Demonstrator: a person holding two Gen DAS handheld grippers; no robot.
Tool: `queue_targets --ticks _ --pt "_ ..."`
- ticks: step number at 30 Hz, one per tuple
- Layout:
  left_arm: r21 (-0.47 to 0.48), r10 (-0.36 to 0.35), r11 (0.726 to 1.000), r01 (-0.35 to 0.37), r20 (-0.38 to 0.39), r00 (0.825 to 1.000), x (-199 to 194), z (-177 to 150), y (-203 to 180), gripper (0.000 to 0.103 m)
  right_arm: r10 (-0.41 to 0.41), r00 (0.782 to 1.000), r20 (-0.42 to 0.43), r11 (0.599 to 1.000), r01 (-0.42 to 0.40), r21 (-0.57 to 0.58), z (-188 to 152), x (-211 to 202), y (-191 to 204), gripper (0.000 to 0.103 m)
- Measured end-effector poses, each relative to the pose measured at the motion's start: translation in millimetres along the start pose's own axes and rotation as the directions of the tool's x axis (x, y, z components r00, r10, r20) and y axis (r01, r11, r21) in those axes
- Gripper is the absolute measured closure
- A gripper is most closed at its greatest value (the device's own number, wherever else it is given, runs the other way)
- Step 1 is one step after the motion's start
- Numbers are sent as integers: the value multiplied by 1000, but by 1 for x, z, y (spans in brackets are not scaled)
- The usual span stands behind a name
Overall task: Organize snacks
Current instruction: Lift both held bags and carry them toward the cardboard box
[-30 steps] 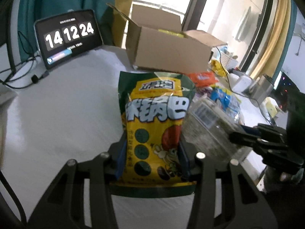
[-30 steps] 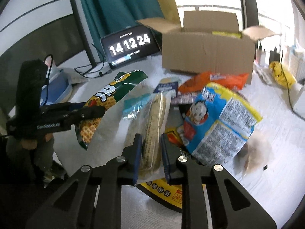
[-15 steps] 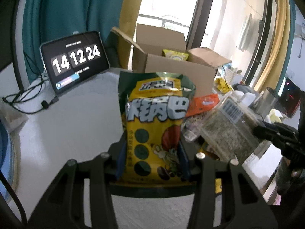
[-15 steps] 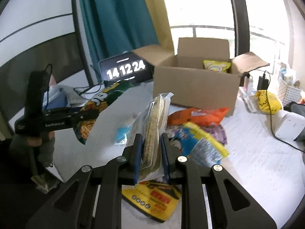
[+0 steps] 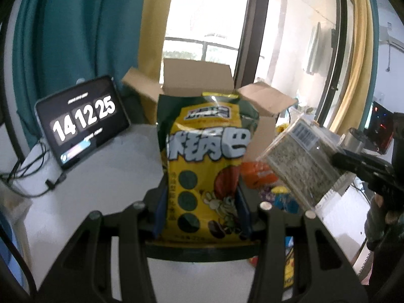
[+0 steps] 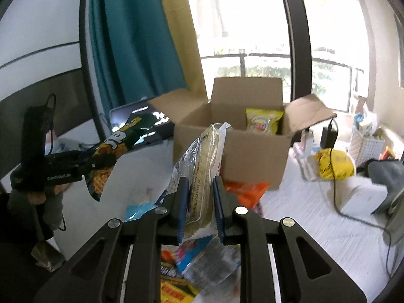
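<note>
My left gripper is shut on a yellow and green snack bag, held upright above the table. The same bag shows at the left of the right wrist view, in the left gripper. My right gripper is shut on a clear packet of seaweed snack, also seen in the left wrist view as the clear packet. An open cardboard box stands behind both, with a yellow chip bag inside.
A tablet clock leans at the back left with cables beside it. Loose snacks lie below: an orange bag, blue packets, yellow packs. A yellow sack, charger and white basket crowd the right.
Both grippers have risen with their packets still held, so the box opening and the chip bag inside have come into view. The loose snacks have dropped lower in the frames.
</note>
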State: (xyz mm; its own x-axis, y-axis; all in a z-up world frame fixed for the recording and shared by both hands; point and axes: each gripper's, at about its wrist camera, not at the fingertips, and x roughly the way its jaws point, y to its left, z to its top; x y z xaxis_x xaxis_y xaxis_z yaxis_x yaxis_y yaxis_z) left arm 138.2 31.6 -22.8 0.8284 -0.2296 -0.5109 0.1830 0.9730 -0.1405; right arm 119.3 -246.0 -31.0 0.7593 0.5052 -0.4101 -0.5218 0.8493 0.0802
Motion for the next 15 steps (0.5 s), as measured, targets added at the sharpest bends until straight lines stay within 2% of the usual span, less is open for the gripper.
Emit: queue_targets --ticks 15 --pt "48 1 999 -6 90 996 37 60 -5 55 -69 993 91 998 69 8 45 19 -48 82"
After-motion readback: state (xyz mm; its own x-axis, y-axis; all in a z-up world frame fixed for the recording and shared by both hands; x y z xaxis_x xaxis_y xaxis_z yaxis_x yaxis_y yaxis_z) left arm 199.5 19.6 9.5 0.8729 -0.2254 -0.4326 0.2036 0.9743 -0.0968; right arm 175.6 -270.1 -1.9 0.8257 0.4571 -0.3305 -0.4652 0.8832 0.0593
